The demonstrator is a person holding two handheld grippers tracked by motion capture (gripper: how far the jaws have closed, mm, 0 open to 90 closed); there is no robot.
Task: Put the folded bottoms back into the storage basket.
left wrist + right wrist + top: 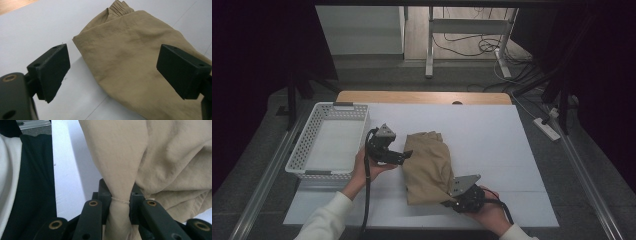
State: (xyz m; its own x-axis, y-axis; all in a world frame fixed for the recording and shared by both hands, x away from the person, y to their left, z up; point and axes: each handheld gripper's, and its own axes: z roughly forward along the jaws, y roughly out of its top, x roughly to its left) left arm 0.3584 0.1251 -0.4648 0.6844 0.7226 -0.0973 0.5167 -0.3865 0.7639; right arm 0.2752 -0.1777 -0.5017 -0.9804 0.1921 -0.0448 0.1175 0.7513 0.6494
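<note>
While white basket [329, 140] sits at counter [492, 130] left edge, left claw [404, 156] hovers jaws wide apart at left edge of folded tan garment [429, 165], mid-counter. Right claw [451, 200] clamped on bunched garment corner, near edge.

A tan garment [428, 165], folded into a rumpled bundle, lies mid-table on the white surface, nearer the front edge. Its gathered elastic waistband [120, 6] points toward the far edge; a front corner is bunched.
</note>
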